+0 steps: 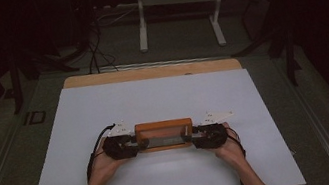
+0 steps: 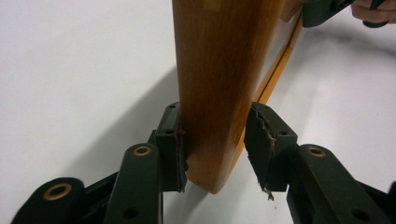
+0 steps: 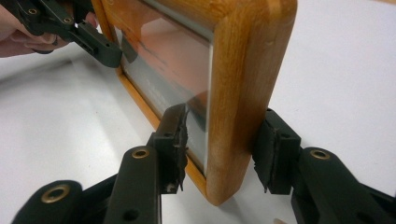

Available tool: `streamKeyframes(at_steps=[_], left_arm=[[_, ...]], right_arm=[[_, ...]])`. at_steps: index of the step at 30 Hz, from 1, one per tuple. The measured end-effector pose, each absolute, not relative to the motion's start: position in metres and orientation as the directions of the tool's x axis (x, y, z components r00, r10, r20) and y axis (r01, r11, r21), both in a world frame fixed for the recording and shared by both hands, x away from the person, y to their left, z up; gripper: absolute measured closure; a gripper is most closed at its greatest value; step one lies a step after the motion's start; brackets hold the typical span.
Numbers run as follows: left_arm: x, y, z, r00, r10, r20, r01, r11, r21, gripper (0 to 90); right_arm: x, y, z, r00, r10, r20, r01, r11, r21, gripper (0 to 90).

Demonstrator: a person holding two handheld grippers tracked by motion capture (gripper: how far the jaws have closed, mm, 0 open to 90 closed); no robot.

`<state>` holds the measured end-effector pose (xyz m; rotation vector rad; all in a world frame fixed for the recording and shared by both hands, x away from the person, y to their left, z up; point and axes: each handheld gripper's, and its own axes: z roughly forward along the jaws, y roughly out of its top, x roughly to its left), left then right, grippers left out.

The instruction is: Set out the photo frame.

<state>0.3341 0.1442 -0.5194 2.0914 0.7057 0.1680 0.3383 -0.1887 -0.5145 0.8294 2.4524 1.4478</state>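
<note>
From above, a rectangular orange-brown wooden frame with a glass pane (image 1: 165,134) is seen mid-table on the white sheet (image 1: 153,99), bracketed by the left gripper (image 1: 128,146) and right gripper (image 1: 200,137). In the left gripper view, one pad touches the frame's end while the other is stood just off. In the right gripper view, that end is clamped between both pads.

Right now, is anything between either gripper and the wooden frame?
Nothing visible. The left gripper straddles one end of the frame and the right gripper the other; its pads look pressed on the wood. Only bare table lies around them.
</note>
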Motion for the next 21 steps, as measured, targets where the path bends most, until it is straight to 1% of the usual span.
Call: streamKeyframes(at_steps=[4, 10, 18, 21], left_arm=[[0.337, 0.147, -0.523, 0.820, 0.544, -0.179, 0.453, -0.425, 0.784, 59.9], [0.343, 0.153, -0.526, 0.797, 0.552, -0.246, 0.497, -0.366, 0.787, 59.5], [0.348, 0.154, -0.530, 0.773, 0.562, -0.296, 0.530, -0.315, 0.787, 58.3], [0.348, 0.154, -0.531, 0.769, 0.564, -0.300, 0.534, -0.310, 0.787, 58.2]], right_arm=[[0.341, -0.186, -0.517, -0.823, 0.548, 0.153, 0.401, 0.369, 0.838, 57.6], [0.346, -0.183, -0.519, -0.810, 0.555, 0.189, 0.434, 0.351, 0.830, 57.8], [0.354, -0.185, -0.522, -0.799, 0.555, 0.233, 0.467, 0.329, 0.821, 58.0], [0.355, -0.186, -0.524, -0.802, 0.547, 0.239, 0.468, 0.327, 0.821, 58.6]])
